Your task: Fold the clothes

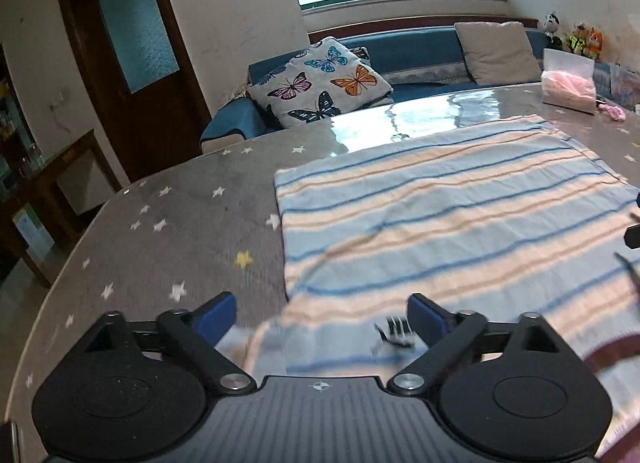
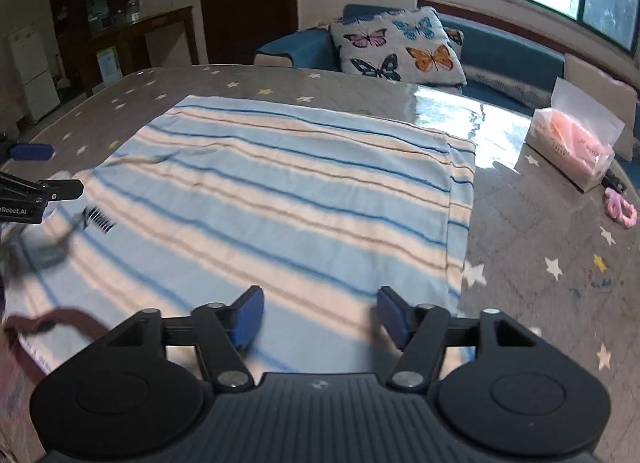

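Striped garment point(image 2: 304, 199), pale blue with cream and brown bands, lies spread flat on a grey star-print table point(image 1: 172, 223), its near hem directly under both handheld tools. Closest to the lens, the left gripper point(image 1: 320, 317) stands released, its blue pads wide apart over the near-left corner, where a small barcode tag point(image 1: 394, 331) rests on the cloth; nothing is pinched between them. The right gripper point(image 2: 320, 315) is likewise unclenched, poised above the near edge toward the right-hand seam, pads clear of the fabric. A clean fold from here likely calls for both tools to catch matching corners of one edge, taking a single layer squarely, then carrying it evenly so the stripes stay parallel. Further off, a tissue pack point(image 2: 576, 151) and a pink hair tie point(image 2: 620, 207) sit well apart from the cloth; a butterfly cushion point(image 1: 320, 83) rests on the blue sofa point(image 1: 420, 51) beyond.
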A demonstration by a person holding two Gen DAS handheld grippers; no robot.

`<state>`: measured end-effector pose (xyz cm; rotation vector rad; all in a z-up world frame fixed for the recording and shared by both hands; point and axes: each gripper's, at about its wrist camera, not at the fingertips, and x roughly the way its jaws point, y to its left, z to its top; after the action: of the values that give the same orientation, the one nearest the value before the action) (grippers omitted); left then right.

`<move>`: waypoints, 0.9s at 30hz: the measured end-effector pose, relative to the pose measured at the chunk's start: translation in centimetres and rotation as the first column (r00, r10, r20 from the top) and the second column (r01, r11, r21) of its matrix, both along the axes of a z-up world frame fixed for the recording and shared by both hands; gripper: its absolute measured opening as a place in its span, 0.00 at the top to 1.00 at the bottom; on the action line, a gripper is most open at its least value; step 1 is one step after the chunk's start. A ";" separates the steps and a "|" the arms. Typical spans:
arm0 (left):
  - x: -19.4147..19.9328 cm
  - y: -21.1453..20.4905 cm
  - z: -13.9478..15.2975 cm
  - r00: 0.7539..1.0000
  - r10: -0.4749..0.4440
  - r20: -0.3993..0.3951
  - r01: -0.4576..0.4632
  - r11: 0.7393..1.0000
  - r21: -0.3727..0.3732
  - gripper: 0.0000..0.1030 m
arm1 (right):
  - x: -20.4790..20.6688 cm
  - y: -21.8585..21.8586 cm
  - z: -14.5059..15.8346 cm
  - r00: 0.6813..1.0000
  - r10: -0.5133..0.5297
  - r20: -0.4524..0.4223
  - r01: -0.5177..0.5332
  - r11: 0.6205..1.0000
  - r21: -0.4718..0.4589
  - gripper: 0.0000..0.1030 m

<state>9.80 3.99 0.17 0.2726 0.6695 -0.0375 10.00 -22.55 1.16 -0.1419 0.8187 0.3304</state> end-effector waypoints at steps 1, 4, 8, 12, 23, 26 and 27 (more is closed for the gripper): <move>-0.6 0.0 -0.1 1.000 -0.007 0.001 0.007 1.000 -0.004 0.06 | -0.6 0.2 0.0 1.000 0.007 0.014 -0.007 1.000 -0.008 0.33; -2.4 -0.2 -0.3 1.000 -0.017 0.011 0.017 1.000 -0.007 0.00 | -2.2 0.6 -0.1 0.999 0.024 0.040 -0.024 1.000 -0.016 0.21; -3.9 -0.3 -0.9 1.000 -0.024 0.005 0.024 1.000 -0.013 0.00 | -4.2 0.9 -0.1 0.997 0.055 0.060 -0.054 0.998 -0.013 0.14; -5.0 0.0 -1.4 1.000 -0.024 0.000 0.024 0.999 -0.025 0.00 | -6.2 1.1 -0.6 0.994 0.085 0.069 -0.084 0.996 -0.028 0.10; -6.3 0.6 -2.2 0.999 -0.027 -0.017 0.026 0.999 -0.044 0.00 | -12.9 1.0 -1.2 0.972 0.198 0.125 -0.182 0.975 -0.131 0.00; -6.5 0.6 -2.0 1.000 -0.026 -0.009 0.025 0.999 -0.045 0.00 | -13.2 0.6 -0.4 0.973 0.167 0.161 -0.149 0.982 -0.119 0.00; -6.6 0.5 -1.9 1.000 -0.026 -0.004 0.026 0.998 -0.050 0.00 | -13.1 0.3 0.1 0.975 0.141 0.172 -0.126 0.987 -0.098 0.00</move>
<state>3.22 4.52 -1.72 0.2336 0.6686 -0.0798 -3.05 -22.24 1.23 -0.3047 0.6466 0.4028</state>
